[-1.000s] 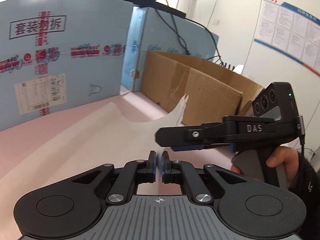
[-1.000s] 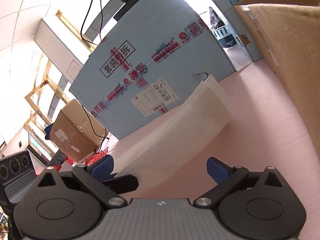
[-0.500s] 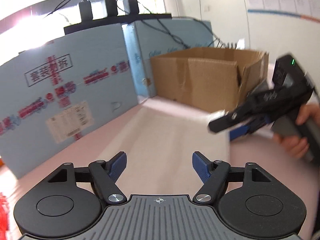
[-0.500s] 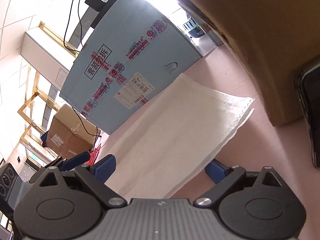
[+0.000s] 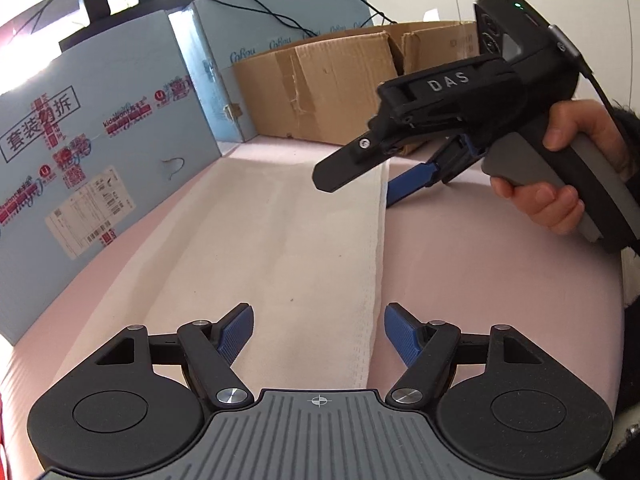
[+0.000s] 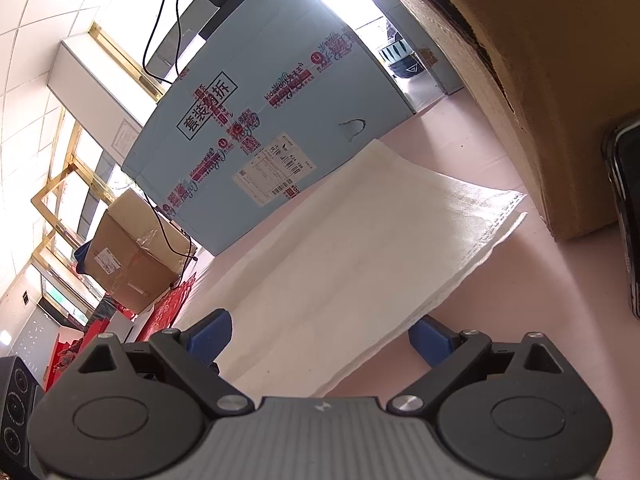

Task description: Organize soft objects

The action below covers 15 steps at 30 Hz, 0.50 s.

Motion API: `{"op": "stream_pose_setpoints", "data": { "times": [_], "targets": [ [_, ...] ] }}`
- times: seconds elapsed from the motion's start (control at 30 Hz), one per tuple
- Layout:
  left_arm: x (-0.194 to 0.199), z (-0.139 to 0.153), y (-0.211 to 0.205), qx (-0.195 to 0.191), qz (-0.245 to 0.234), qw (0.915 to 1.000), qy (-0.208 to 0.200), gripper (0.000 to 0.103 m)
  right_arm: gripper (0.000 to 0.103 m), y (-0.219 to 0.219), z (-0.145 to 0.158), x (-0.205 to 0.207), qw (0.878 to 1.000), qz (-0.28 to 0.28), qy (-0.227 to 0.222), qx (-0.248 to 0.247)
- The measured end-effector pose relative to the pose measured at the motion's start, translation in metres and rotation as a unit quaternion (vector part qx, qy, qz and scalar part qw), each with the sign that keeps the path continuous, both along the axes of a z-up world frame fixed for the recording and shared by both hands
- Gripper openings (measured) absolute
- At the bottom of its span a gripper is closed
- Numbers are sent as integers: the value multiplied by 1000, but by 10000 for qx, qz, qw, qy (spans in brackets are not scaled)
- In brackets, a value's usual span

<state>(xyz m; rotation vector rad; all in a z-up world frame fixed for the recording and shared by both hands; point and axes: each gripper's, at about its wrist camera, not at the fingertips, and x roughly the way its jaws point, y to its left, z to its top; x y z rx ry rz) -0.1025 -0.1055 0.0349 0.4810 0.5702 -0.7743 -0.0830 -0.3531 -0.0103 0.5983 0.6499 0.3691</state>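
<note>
A white folded cloth [image 5: 280, 240] lies flat on the pink table [image 5: 480, 300], its layered stitched edge on the right. My left gripper [image 5: 320, 332] hovers open over the cloth's near end, blue pads apart and nothing gripped. My right gripper [image 5: 360, 188], held in a hand, reaches in from the right at the cloth's far edge. In the right wrist view that gripper [image 6: 322, 338] is open, and the cloth [image 6: 360, 240] has its near edge lying between the two blue pads, which do not press on it.
Light blue printed cartons [image 5: 100, 140] wall the left and back. A brown cardboard box [image 5: 328, 92] stands at the far right, close to the cloth's corner [image 6: 516, 200]. A dark flat device [image 6: 628, 216] lies beside that box.
My left gripper went from shut to open and swung over the cloth. The cloth's raised corner has dropped, and it now lies flat. The right gripper sank a little.
</note>
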Motion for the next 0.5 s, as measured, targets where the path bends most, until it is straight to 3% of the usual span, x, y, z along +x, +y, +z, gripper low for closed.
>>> {"op": "stream_pose_setpoints", "data": {
  "times": [0.13, 0.23, 0.37, 0.5],
  "targets": [
    [5, 2, 3, 41, 241, 9997, -81, 73, 97, 1, -1, 0, 10000, 27, -21, -26],
    [1, -3, -7, 263, 148, 9993, -204, 73, 97, 0, -2, 0, 10000, 32, -29, 16],
    [-13, -13, -32, 832, -151, 9932, -804, 73, 97, -1, -1, 1, 10000, 35, -37, 40],
    [-18, -18, -47, 1135, -207, 9853, -1258, 73, 97, -1, -2, -1, 10000, 55, -56, 44]
  ]
}}
